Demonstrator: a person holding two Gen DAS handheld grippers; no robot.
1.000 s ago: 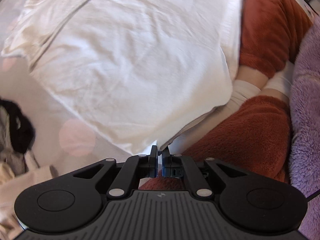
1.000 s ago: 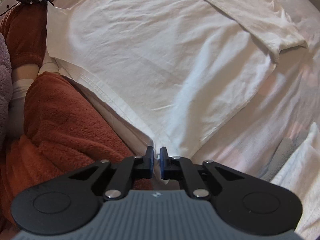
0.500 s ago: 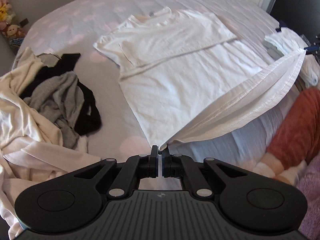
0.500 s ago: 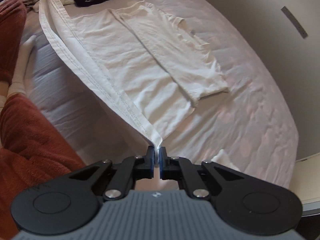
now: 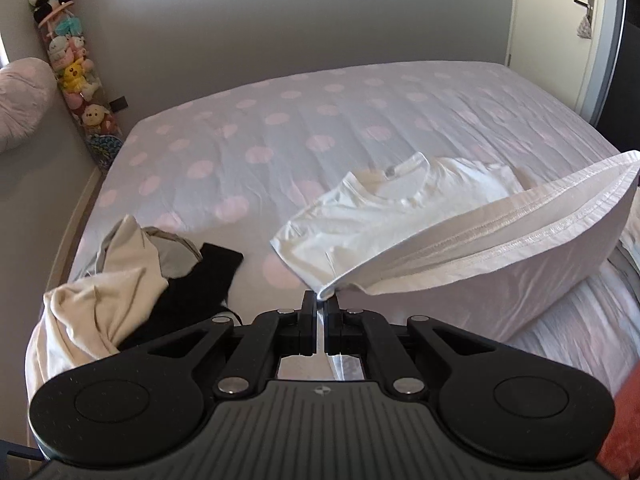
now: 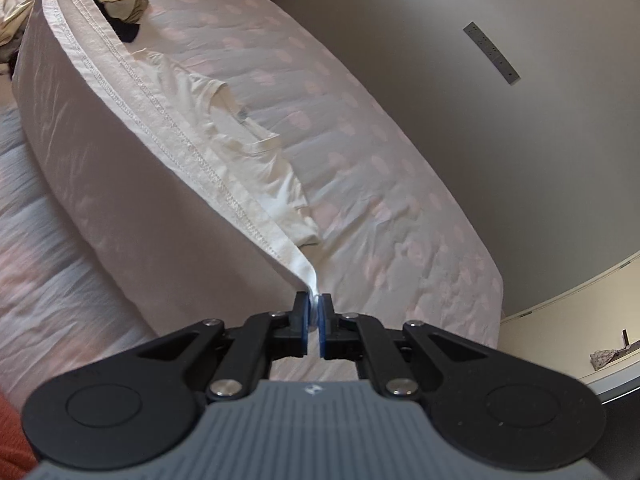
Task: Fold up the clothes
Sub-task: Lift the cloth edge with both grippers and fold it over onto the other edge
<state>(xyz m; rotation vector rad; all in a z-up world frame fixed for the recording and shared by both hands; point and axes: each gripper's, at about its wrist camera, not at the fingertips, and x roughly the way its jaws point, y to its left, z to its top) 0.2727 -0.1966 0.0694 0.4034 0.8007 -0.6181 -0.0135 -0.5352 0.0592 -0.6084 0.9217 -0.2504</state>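
Note:
A white T-shirt point(image 5: 404, 216) lies on the bed with its collar end flat and its bottom hem raised off the sheet. My left gripper point(image 5: 320, 300) is shut on one hem corner. My right gripper point(image 6: 315, 303) is shut on the other hem corner of the same T-shirt point(image 6: 168, 128). The stitched hem point(image 5: 520, 232) hangs as a taut band between the two grippers, well above the mattress. The collar point(image 5: 394, 184) and folded sleeves stay on the bed beyond the hem.
The bed point(image 5: 280, 128) has a pale sheet with pink dots. A heap of cream, grey and black clothes point(image 5: 132, 276) sits at its left near edge. A tube of plush toys point(image 5: 76, 72) stands in the corner. A door point(image 5: 560, 20) is at right.
Both grippers rose and carried the hem corners up off the bed. The views tipped from close on the shirt to looking across the whole bed, and the hem now stretches between them.

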